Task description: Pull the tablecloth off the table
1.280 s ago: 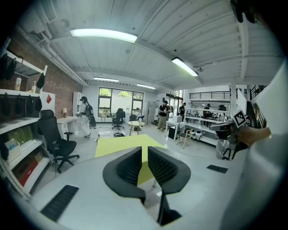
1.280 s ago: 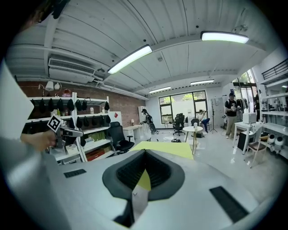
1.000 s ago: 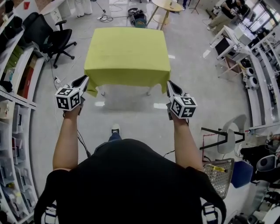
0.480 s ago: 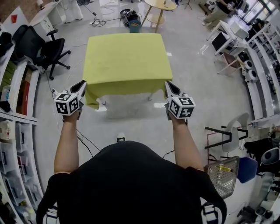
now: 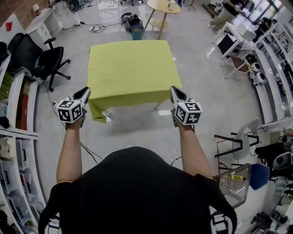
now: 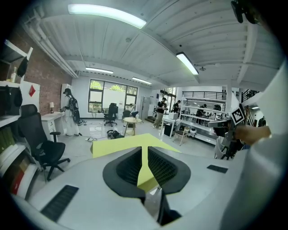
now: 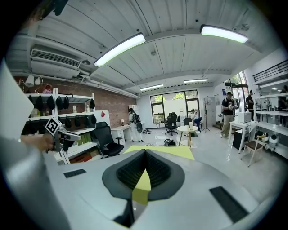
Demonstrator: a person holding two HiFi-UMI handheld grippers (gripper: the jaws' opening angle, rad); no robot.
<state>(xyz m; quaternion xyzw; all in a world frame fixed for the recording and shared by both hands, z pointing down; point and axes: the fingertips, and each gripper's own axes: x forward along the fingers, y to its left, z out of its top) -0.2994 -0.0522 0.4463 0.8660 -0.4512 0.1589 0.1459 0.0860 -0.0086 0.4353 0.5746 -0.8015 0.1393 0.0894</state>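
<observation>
A yellow-green tablecloth (image 5: 130, 68) covers a small table ahead of me. Its front edge droops, lowest at the near left corner. My left gripper (image 5: 87, 90) sits at the cloth's near left corner and my right gripper (image 5: 173, 89) at its near right corner. In the left gripper view the pads (image 6: 130, 166) stand slightly apart with a strip of tablecloth (image 6: 145, 173) pinched between them. In the right gripper view the pads (image 7: 157, 173) are closed on a folded wedge of tablecloth (image 7: 143, 188), and the covered tabletop stretches beyond.
A black office chair (image 5: 48, 61) stands left of the table, and shelving (image 5: 13, 132) lines the left wall. A round wooden table (image 5: 164, 7) is behind. A white chair (image 5: 245, 137) and a wire basket (image 5: 233, 185) are at my right. People stand far off by desks.
In the head view the covered table has shifted lower and looks slightly nearer. Both grippers stay at its near corners. My foot, seen earlier on the floor, is now hidden.
</observation>
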